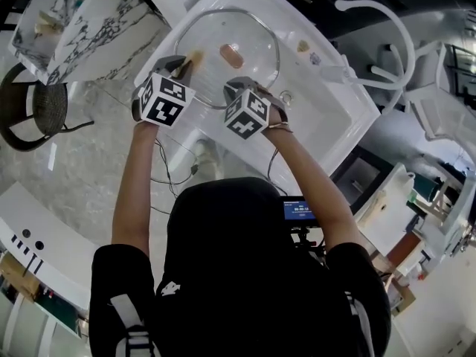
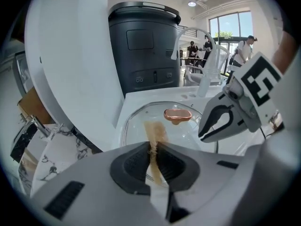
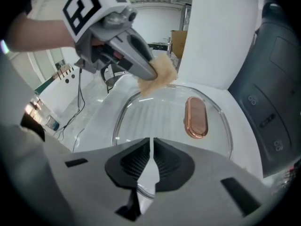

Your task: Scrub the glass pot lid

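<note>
A round glass pot lid with a copper handle lies flat in the white sink. My left gripper is shut on a tan scrubbing cloth, which rests on the lid's left part. In the left gripper view the cloth hangs from the closed jaws of the left gripper over the glass. My right gripper is at the lid's near rim. In its own view the right gripper has its jaws nearly together, with the lid's edge running between them.
A white curved faucet rises at the sink's far right. A marble counter stands to the left, with a dark chair beside it. A large dark bin stands behind the sink. Cables trail on the floor.
</note>
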